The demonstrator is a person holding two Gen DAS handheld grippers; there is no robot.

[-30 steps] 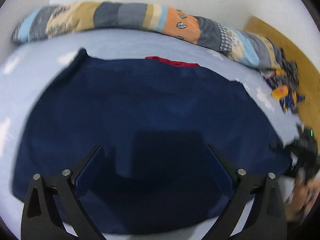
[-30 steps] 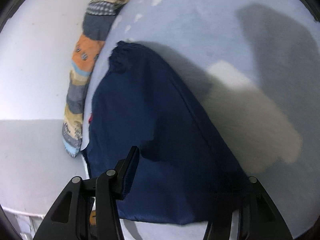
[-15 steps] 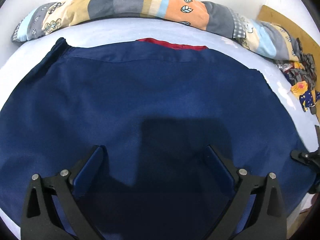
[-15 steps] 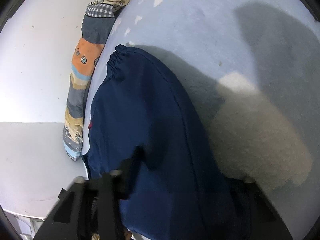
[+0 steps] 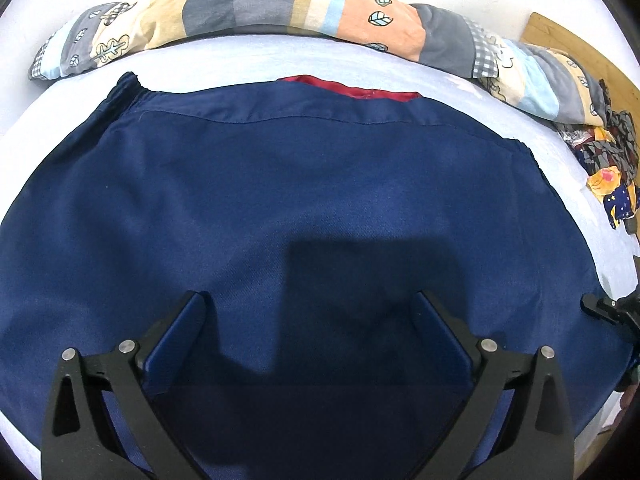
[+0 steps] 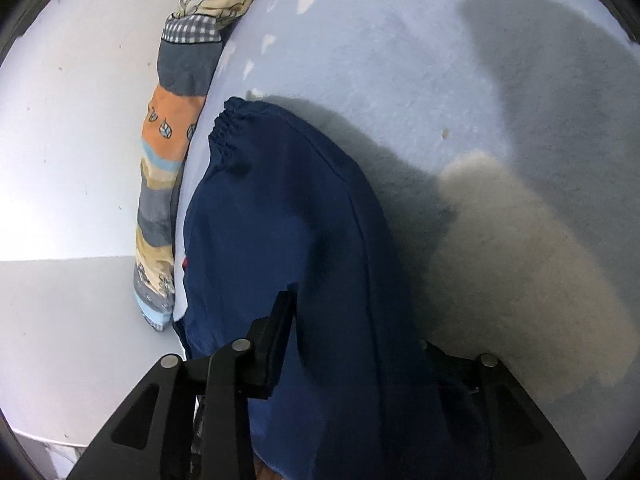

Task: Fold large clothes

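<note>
A large navy garment with a red lining at its far hem lies spread flat on the light-blue sheet. My left gripper stands open low over its near part, with cloth beneath both fingers. In the right wrist view the garment's side edge runs away from me, its gathered corner at the far end. My right gripper has its jaws opening, with a fold of the navy fabric between them. The cloth covers its right finger. The right gripper also shows at the garment's right edge.
A long patchwork bolster lies along the wall behind the garment, seen also as the bolster on the left. A heap of patterned clothes lies at the right by a wooden board. Bare sheet stretches beyond the garment.
The left gripper came down and closer, so the garment now fills its view, then held still. The right jaws narrowed over the fabric edge and have widened again.
</note>
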